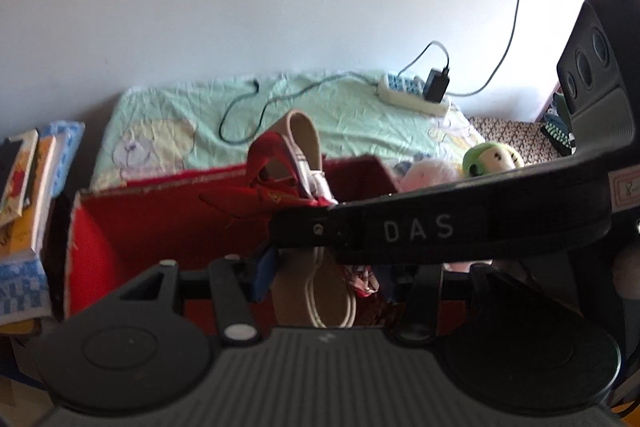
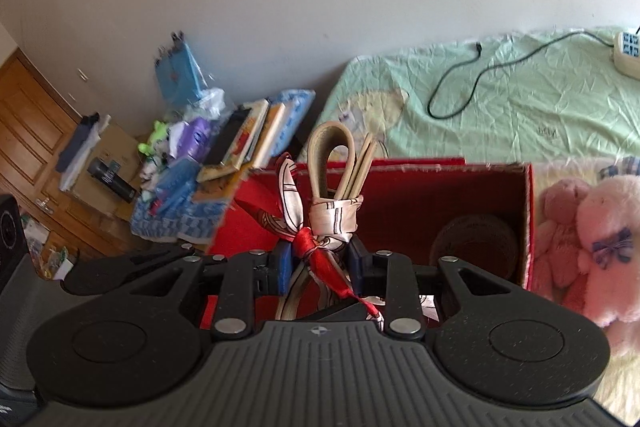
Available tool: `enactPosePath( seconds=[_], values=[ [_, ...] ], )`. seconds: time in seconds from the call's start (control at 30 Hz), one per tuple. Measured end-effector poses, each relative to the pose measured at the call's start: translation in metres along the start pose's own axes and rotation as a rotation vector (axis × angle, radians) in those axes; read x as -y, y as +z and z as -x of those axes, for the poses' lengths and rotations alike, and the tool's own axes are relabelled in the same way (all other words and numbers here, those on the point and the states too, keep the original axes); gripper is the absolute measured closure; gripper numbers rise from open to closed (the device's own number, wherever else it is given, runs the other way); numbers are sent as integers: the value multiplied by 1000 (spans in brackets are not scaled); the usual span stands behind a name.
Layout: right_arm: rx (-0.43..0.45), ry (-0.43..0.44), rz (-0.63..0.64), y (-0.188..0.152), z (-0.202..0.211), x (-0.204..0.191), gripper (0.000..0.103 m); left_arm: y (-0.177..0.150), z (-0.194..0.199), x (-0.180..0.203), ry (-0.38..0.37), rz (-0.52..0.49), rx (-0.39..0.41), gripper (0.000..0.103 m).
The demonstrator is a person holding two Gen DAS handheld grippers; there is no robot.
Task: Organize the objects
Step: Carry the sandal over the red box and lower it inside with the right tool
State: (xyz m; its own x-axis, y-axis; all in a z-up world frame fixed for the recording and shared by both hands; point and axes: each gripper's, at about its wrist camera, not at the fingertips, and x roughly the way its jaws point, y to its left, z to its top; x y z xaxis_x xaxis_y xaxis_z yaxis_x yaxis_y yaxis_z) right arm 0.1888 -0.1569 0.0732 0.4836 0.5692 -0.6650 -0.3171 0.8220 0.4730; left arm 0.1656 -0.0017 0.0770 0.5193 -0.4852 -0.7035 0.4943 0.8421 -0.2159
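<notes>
A folded beige belt (image 1: 304, 139) (image 2: 332, 147) stands upright over an open red box (image 1: 160, 219) (image 2: 440, 187). A red and white scarf (image 1: 272, 163) (image 2: 332, 219) is wrapped and knotted around it. My right gripper (image 2: 320, 263) is shut on the scarf knot at the belt's middle. Its black body (image 1: 420, 227) crosses the left wrist view. The belt's lower part runs between the fingers of my left gripper (image 1: 340, 279). They stand fairly wide, the blue left pad (image 1: 264, 275) is at the belt's edge, and the right side is partly hidden.
Behind the box is a bed with a green sheet (image 2: 520, 107), a power strip (image 1: 416, 93) and a black cable (image 2: 456, 87). Stacked books (image 2: 248, 135) lie left. Pink plush toys (image 2: 592, 239) and a green plush (image 1: 492, 159) sit right. A brown round item (image 2: 476, 243) is in the box.
</notes>
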Motion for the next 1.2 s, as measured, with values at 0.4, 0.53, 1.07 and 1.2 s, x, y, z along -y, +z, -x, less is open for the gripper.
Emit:
enactPosePath(
  seconds=[0.4, 0.53, 1.07, 1.2],
  values=[
    [-227, -142, -119, -19, -69, 28, 73, -29, -65, -35, -81, 11, -198, 49],
    [-281, -162, -130, -21, -79, 31, 73, -31, -68, -43, -95, 20, -210, 47],
    [-302, -267, -153, -28, -72, 36, 72, -30, -75, -48, -28, 0, -241, 36],
    [-321, -252, -169, -26, -74, 42, 67, -28, -80, -46, -9, -16, -251, 30]
  ],
)
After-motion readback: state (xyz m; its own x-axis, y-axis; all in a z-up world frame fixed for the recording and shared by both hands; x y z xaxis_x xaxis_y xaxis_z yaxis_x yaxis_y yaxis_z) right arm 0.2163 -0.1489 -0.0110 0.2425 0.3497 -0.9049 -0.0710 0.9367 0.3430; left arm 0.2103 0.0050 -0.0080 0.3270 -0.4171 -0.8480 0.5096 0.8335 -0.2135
